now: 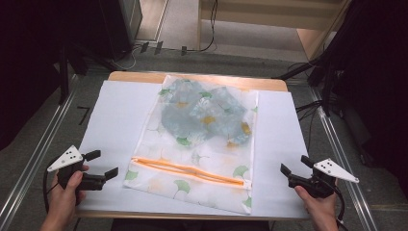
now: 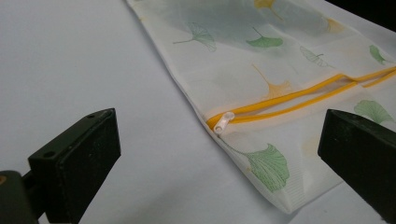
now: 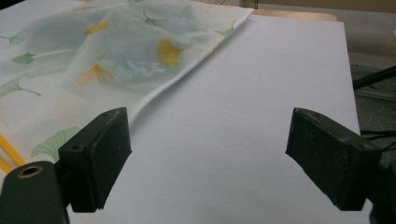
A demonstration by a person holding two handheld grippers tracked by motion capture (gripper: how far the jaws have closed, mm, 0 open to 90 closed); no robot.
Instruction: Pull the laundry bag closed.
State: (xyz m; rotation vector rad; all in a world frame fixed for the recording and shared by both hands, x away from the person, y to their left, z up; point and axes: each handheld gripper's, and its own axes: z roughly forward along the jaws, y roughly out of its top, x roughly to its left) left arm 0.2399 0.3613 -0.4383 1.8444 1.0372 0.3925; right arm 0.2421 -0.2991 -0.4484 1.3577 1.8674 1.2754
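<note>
A white mesh laundry bag [image 1: 202,139] printed with green and yellow ginkgo leaves lies flat in the middle of the table, with a blue-grey garment [image 1: 204,113] showing through its upper half. An orange zipper [image 1: 187,171] runs across its near end and stands partly parted; its white pull [image 2: 224,123] sits at the left end. My left gripper [image 1: 103,163] is open, held left of the bag's near corner, with nothing between its jaws. My right gripper [image 1: 296,164] is open too, off the bag's right edge [image 3: 187,79], over bare white cover.
A white sheet [image 1: 120,120] covers the table, whose wooden far edge [image 1: 139,76] shows behind. Metal rails [image 1: 43,144] run along both sides. Black stands and cables [image 1: 327,77] stand on the floor to the right and far left.
</note>
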